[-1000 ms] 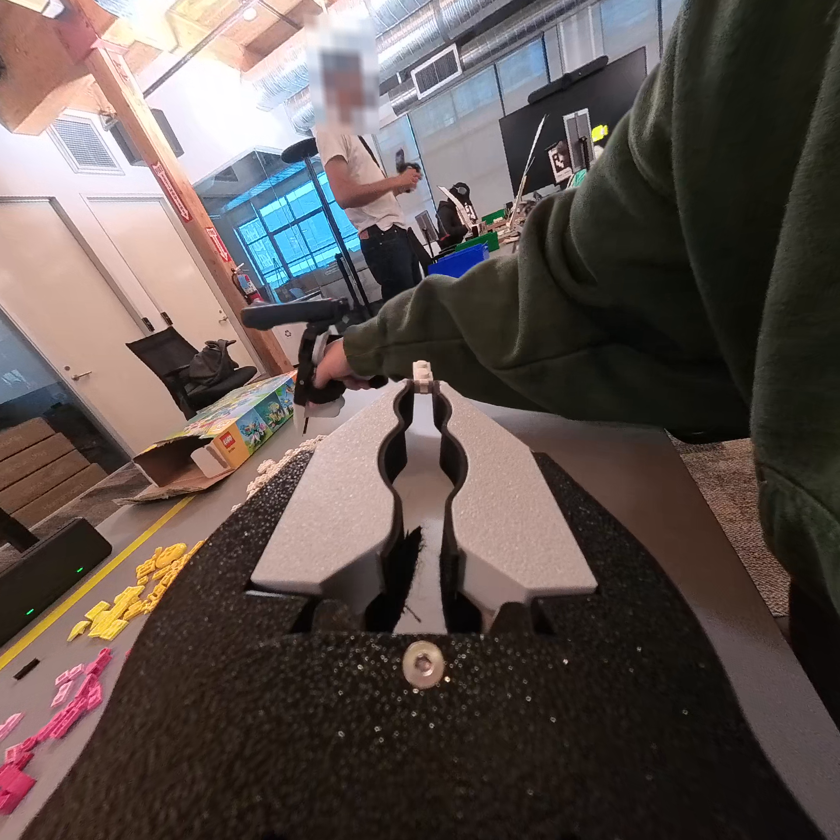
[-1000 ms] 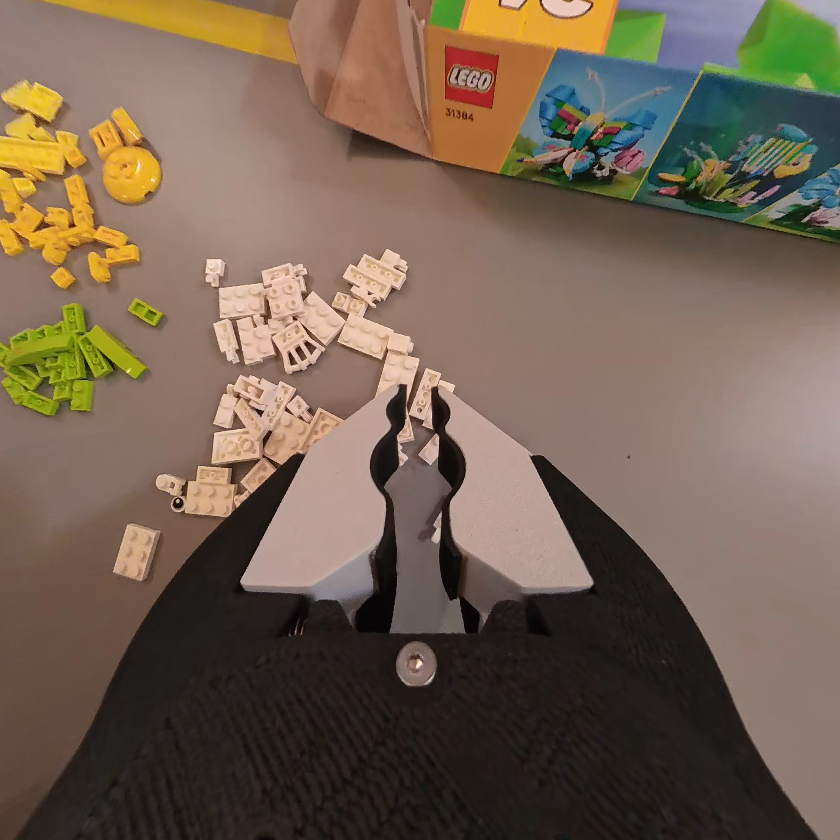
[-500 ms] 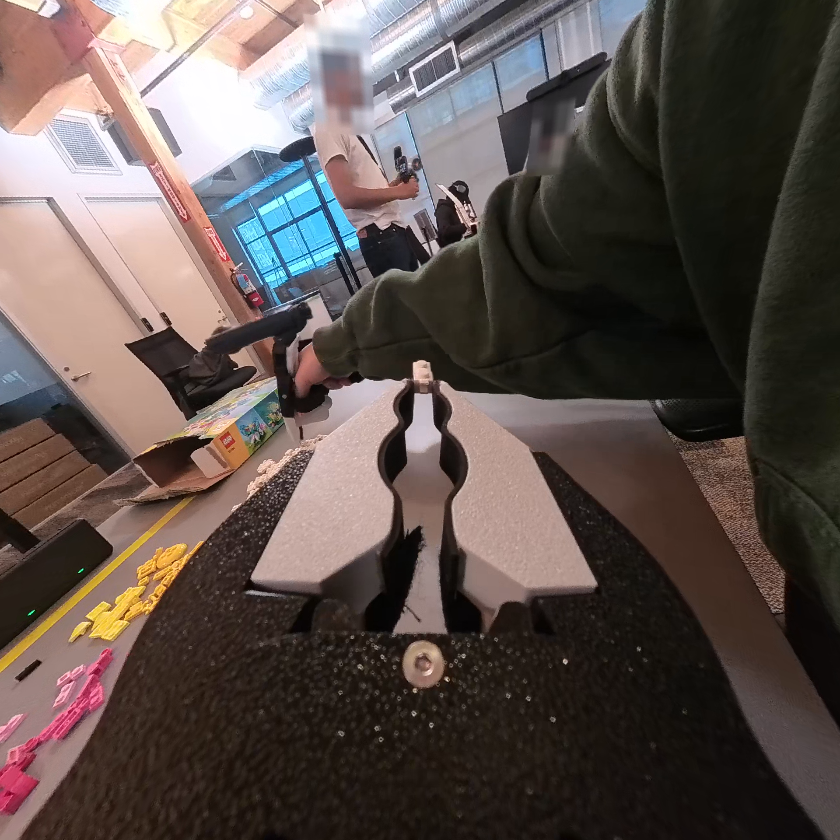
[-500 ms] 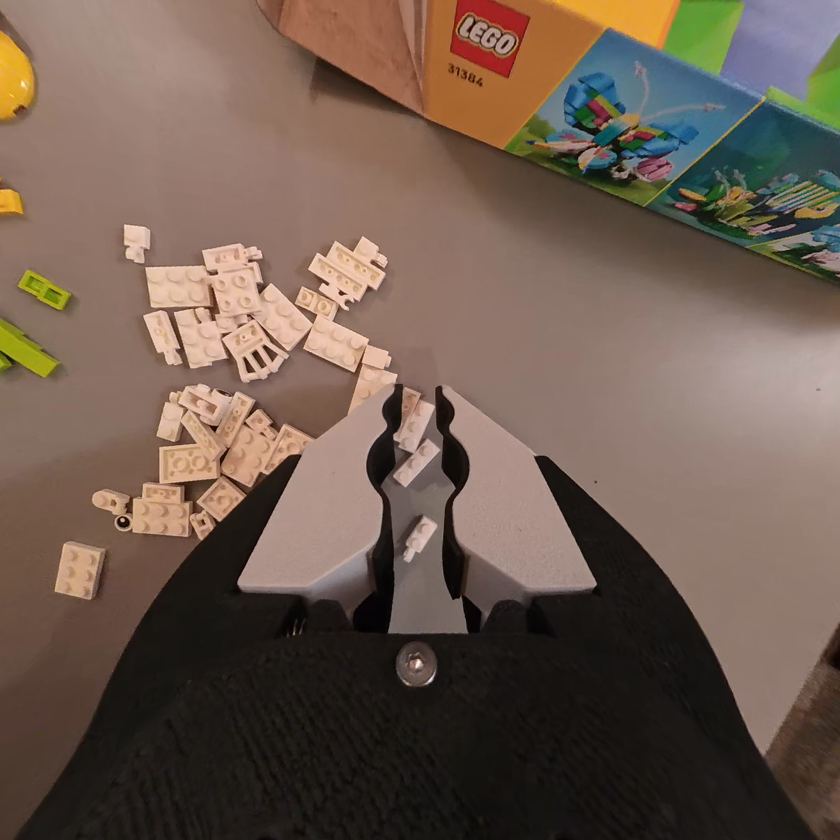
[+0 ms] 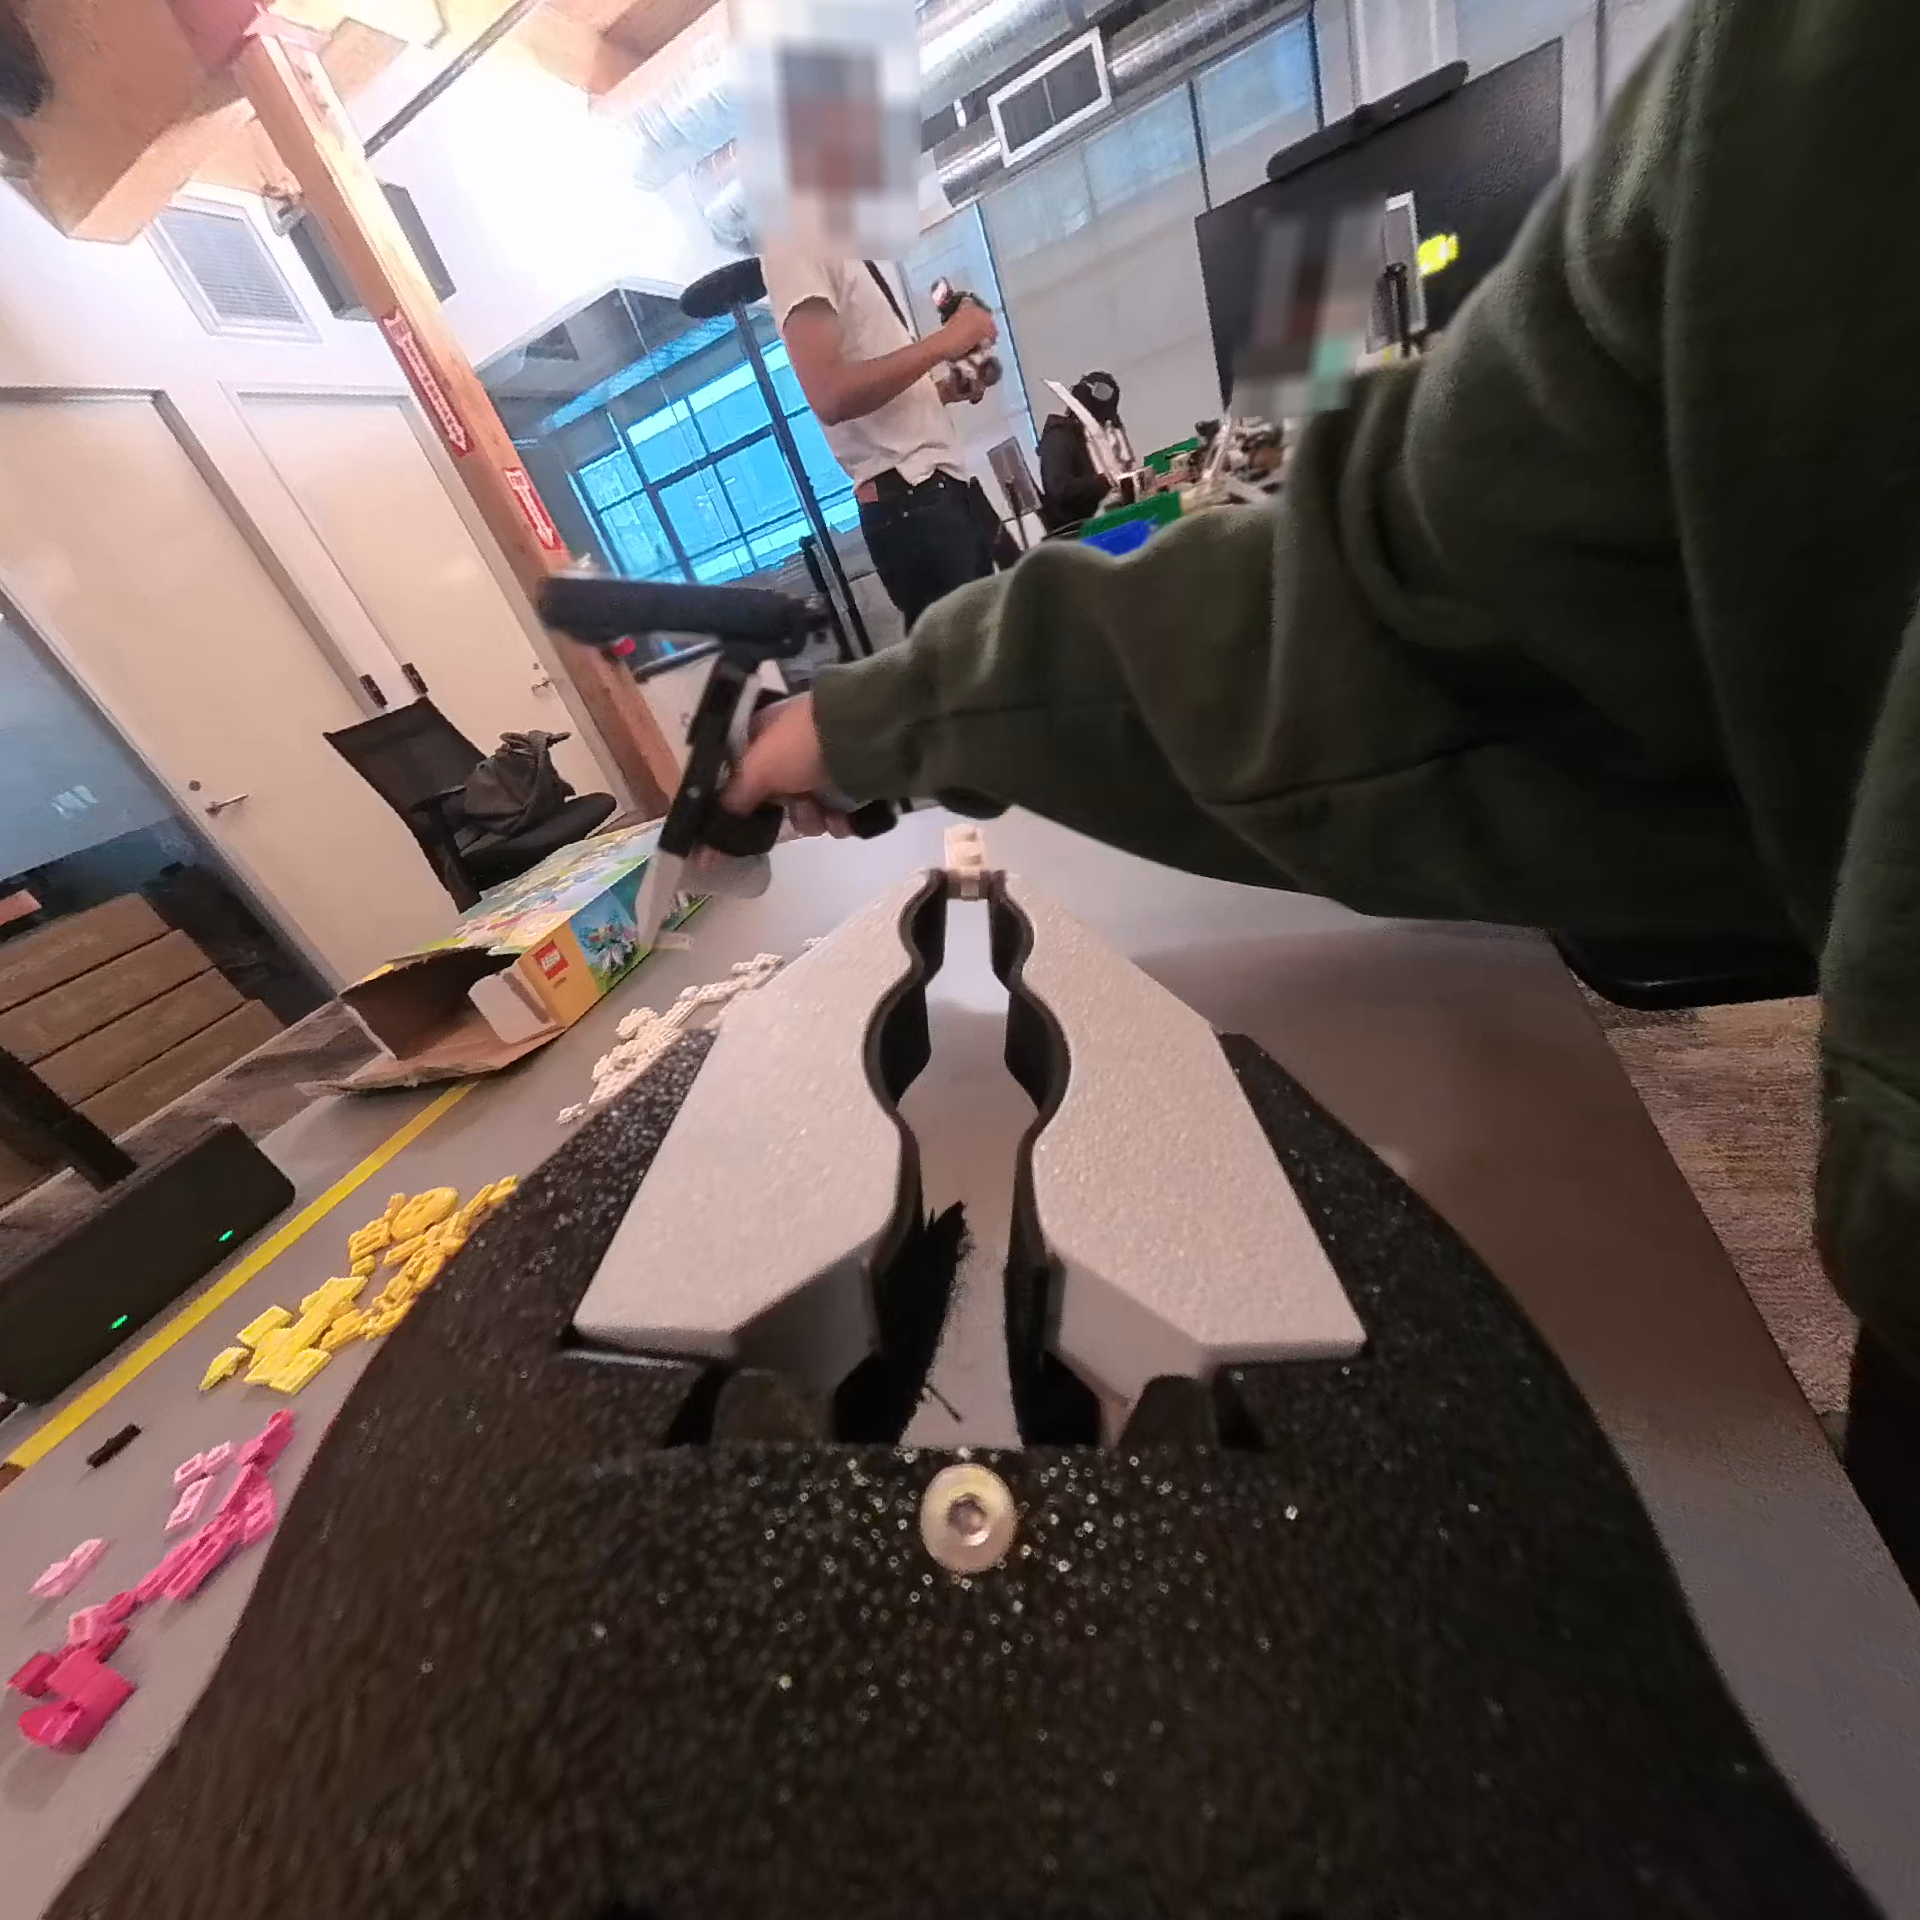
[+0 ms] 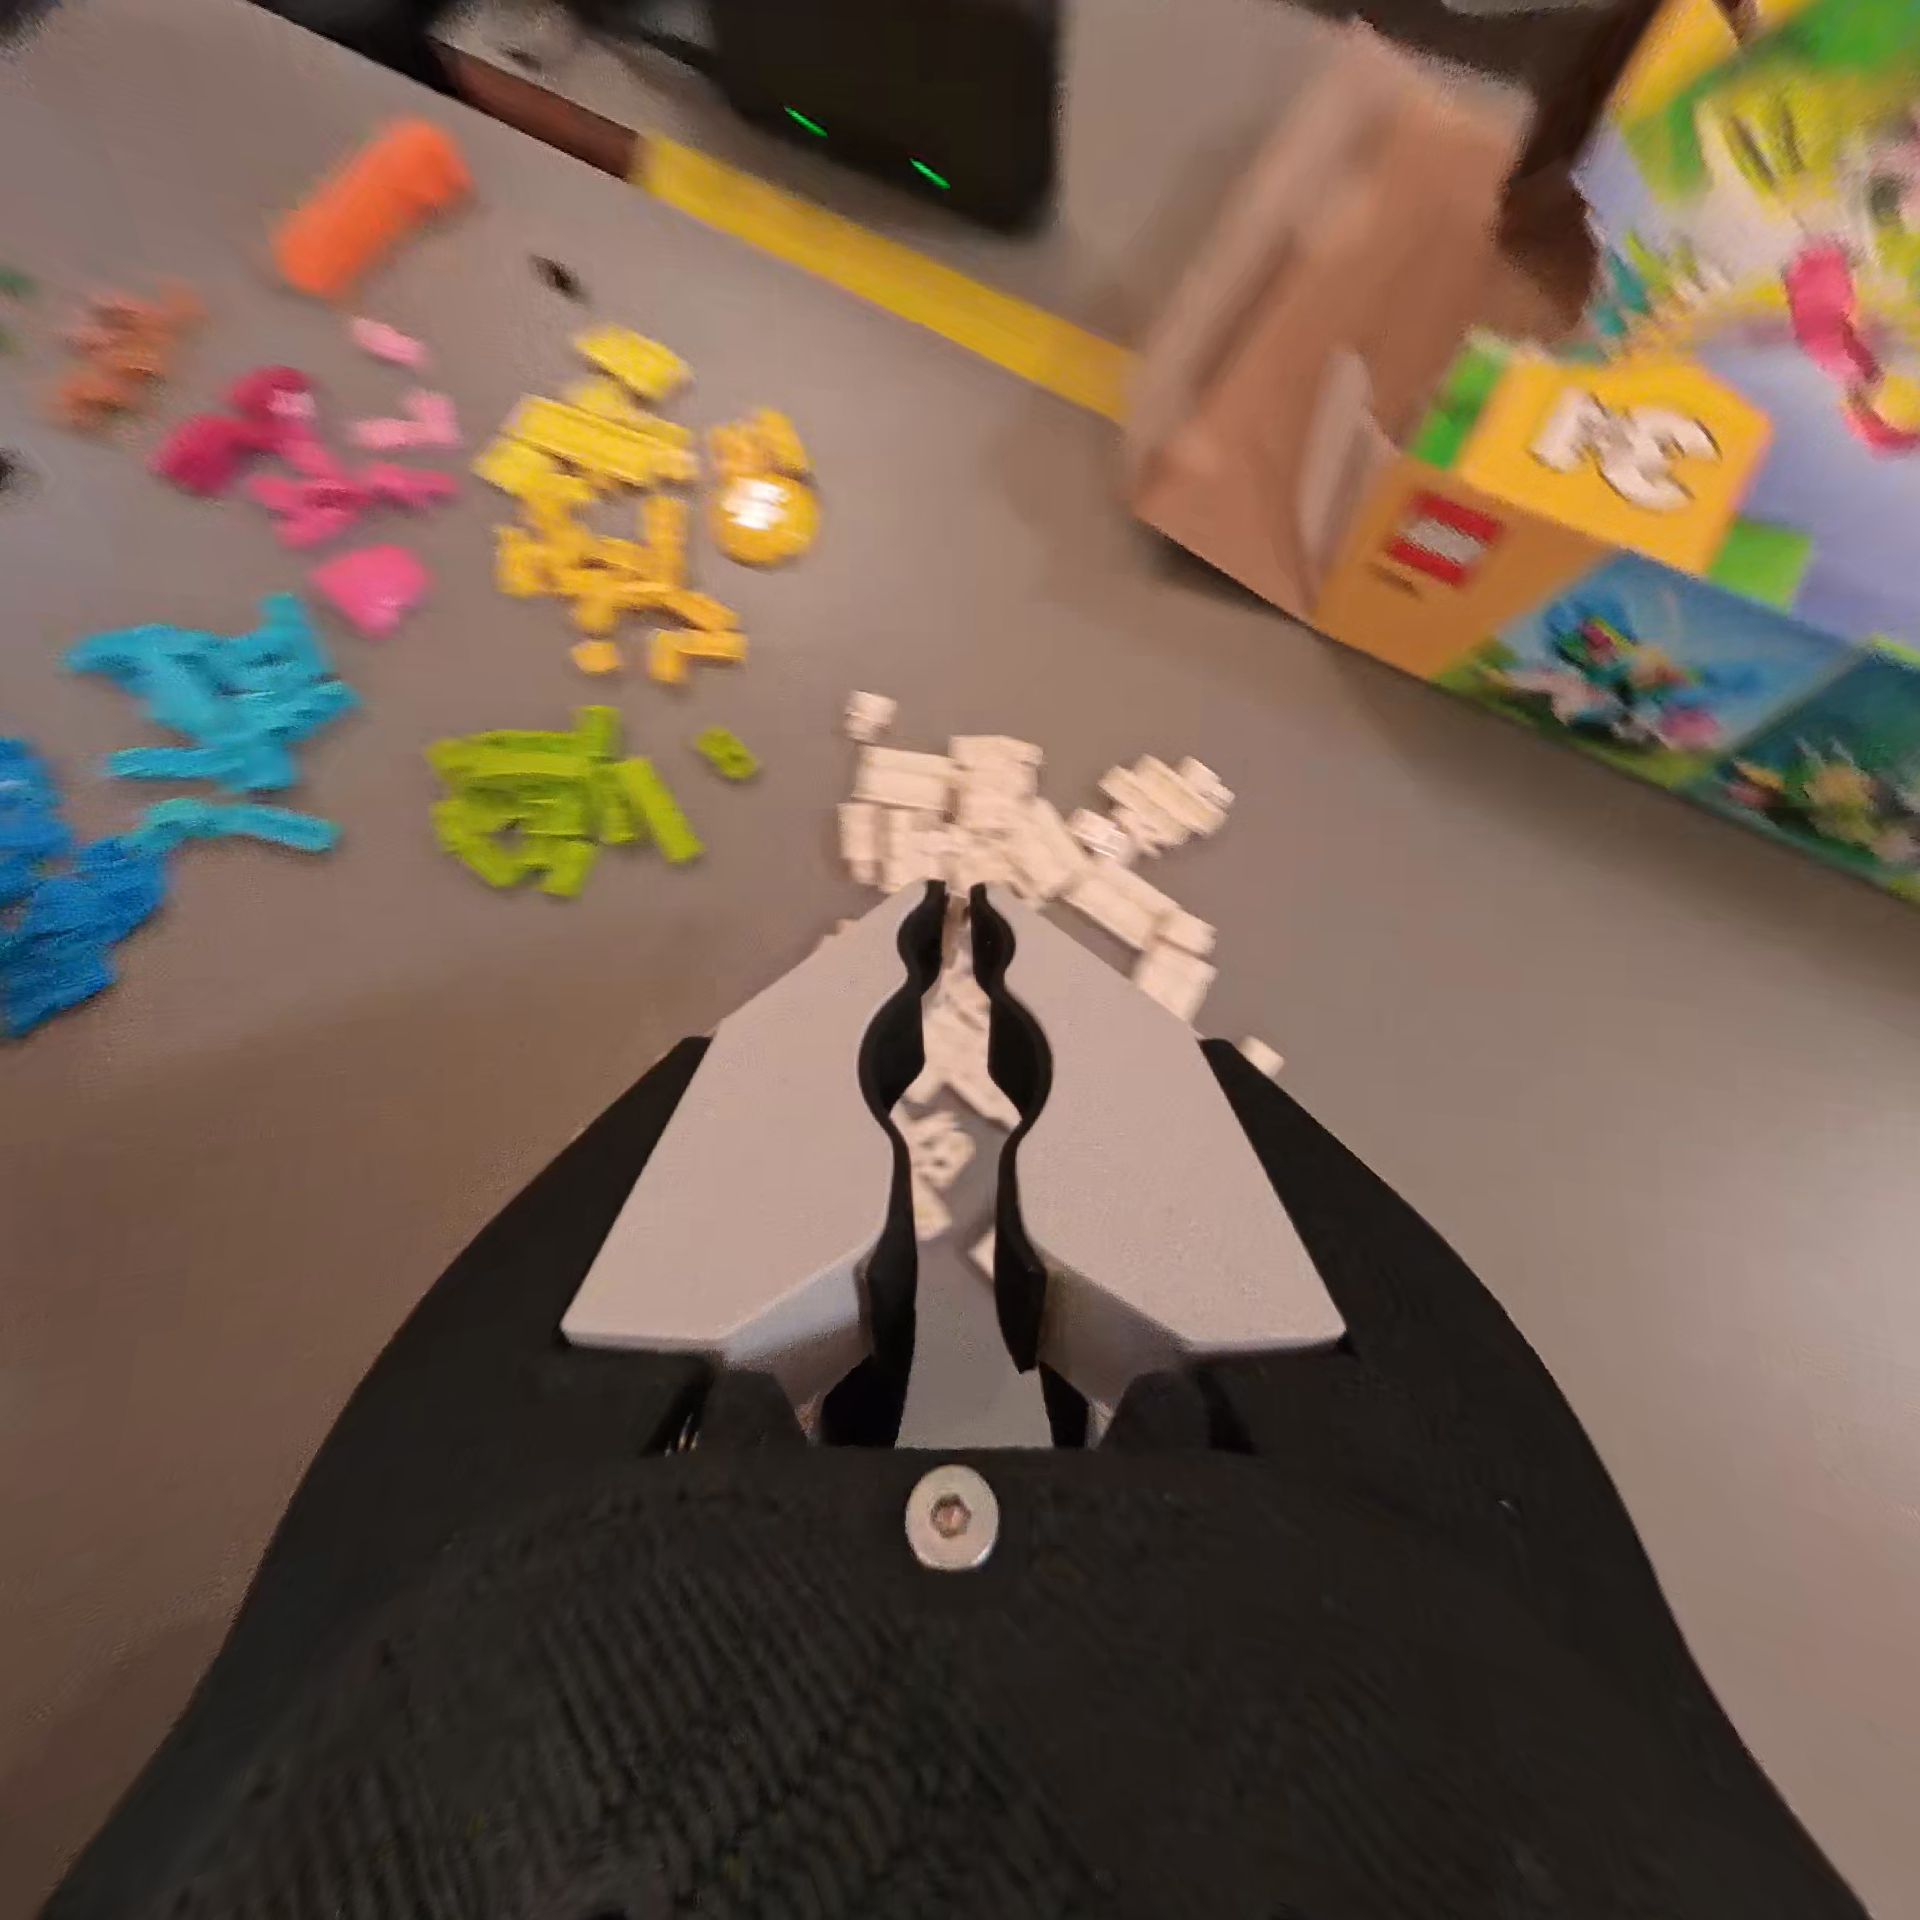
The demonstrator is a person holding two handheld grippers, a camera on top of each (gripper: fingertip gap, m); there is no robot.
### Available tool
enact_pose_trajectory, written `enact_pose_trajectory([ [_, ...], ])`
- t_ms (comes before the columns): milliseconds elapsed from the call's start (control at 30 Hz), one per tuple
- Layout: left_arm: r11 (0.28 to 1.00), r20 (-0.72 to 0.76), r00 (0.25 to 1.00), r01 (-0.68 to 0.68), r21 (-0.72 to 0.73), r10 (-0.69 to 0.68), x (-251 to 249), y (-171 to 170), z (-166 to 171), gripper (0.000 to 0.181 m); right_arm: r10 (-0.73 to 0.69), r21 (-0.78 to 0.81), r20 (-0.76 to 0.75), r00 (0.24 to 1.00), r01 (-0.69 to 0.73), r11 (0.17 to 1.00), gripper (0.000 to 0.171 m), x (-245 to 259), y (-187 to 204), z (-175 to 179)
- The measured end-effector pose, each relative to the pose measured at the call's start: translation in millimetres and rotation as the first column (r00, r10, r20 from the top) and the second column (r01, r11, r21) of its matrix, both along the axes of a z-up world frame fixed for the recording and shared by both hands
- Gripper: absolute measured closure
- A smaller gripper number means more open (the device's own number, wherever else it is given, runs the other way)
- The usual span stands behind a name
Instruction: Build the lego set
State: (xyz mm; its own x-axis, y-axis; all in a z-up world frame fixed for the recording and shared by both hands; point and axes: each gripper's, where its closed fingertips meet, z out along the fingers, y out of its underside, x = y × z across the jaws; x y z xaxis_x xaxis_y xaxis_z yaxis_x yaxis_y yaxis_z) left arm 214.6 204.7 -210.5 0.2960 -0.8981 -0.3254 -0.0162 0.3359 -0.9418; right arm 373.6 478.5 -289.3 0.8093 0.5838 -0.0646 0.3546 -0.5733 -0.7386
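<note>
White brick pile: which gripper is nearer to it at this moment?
Right. The right gripper hangs just over the white brick pile, tips at its near edge. The left gripper, pinching a small white piece, sits off to the pile's side, farther back along the table.

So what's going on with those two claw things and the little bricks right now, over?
Left gripper shut on small white lego piece, held above grey table. Right gripper nearly closed, nothing seen in it, over white lego pile. Right view blurred. Nothing in the way.
</note>
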Motion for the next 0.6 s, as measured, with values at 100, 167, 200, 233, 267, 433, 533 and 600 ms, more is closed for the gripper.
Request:
enact_pose_trajectory([
  [100,1.0,0.009,1.0,-0.016,-0.012,0.017,-2,4,1,0.177,0.17,0.116,0.045,0.984,-0.174,0.978,0.168,-32,-37,2],
  [167,1.0,0.015,1.0,-0.013,-0.018,0.013,-3,4,2,0.177,0.273,0.194,0.184,0.944,-0.307,0.932,0.168,-50,-64,-9],
  [200,1.0,0.016,1.0,-0.01,-0.017,0.01,-3,3,2,0.177,0.308,0.229,0.28,0.909,-0.375,0.898,0.168,-57,-76,-15],
  [233,1.0,0.016,1.0,-0.007,-0.015,0.007,-2,2,2,0.177,0.339,0.269,0.386,0.858,-0.455,0.849,0.168,-65,-89,-20],
  [267,1.0,0.014,1.0,-0.004,-0.011,0.004,-2,1,2,0.177,0.352,0.294,0.496,0.794,-0.535,0.792,0.168,-72,-100,-24],
  [433,1.0,0.014,1.0,0.003,-0.002,-0.003,-1,-1,3,0.177,0.345,0.274,0.777,0.527,-0.776,0.568,0.168,-96,-138,-44],
  [533,1.0,0.016,1.0,0.004,-0.004,-0.004,-2,-1,3,0.176,0.361,0.248,0.801,0.477,-0.814,0.526,0.168,-101,-148,-53],
  [600,1.0,0.015,1.0,0.004,-0.004,-0.004,-2,-1,3,0.177,0.369,0.226,0.812,0.453,-0.826,0.517,0.168,-102,-152,-58],
])
